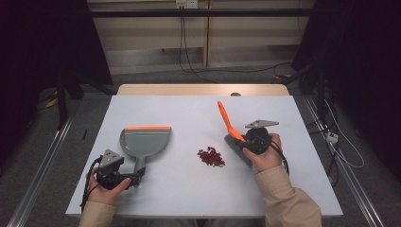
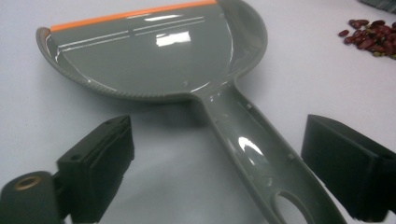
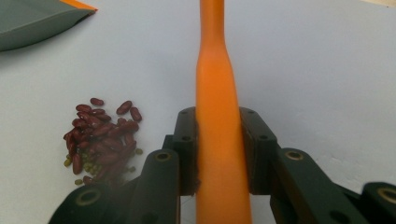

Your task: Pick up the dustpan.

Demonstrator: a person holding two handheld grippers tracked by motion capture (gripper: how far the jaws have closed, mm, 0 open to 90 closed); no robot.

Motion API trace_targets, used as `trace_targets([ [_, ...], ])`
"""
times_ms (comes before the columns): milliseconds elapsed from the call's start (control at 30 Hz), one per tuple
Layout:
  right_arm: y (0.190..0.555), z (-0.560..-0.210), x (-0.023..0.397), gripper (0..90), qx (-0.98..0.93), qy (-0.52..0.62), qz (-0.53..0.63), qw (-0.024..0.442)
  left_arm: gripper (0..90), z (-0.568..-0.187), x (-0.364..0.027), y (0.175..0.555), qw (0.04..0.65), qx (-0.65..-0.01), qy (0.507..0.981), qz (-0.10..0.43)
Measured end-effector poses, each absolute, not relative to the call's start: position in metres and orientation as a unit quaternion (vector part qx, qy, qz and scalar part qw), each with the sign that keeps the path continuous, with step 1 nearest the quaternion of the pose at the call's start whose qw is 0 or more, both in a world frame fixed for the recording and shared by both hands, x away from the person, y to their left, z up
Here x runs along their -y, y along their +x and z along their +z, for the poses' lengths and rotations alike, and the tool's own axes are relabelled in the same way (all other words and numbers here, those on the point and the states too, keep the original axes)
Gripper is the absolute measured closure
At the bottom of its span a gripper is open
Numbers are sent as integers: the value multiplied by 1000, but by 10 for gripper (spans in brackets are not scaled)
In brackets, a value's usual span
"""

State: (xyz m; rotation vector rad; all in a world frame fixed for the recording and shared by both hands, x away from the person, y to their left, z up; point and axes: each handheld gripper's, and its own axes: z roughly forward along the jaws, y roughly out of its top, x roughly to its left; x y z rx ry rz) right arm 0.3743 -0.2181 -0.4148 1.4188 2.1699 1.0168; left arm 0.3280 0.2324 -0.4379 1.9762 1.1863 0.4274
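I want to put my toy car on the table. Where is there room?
The far strip of the pale grey table, beyond the grey plastic dustpan and the orange-handled brush, is bare, as is the near edge. The middle is crowded around the pile of red beans.

One dustpan (image 1: 144, 142), one brush (image 1: 232, 130)

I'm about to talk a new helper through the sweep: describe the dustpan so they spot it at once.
Start at the white table and look to its left half, in front of the left gripper. The dustpan lies flat there, its handle between that gripper's open jaws. It is the grey scoop with an orange front lip, unlike the brush with its orange handle and the beans.
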Motion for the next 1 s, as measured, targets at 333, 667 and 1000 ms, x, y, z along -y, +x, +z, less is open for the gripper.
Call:
trace_targets([
  [333,373,-410,217,714,-763,496,374,180,104,-439,-231,332,373,-498,768,155],
  [667,372,-406,214,714,-760,493,383,185,215,-440,-218,349,346,-517,770,141],
  [1000,372,-406,217,714,-757,496,383,187,620,-441,-216,369,302,-502,796,152],
])
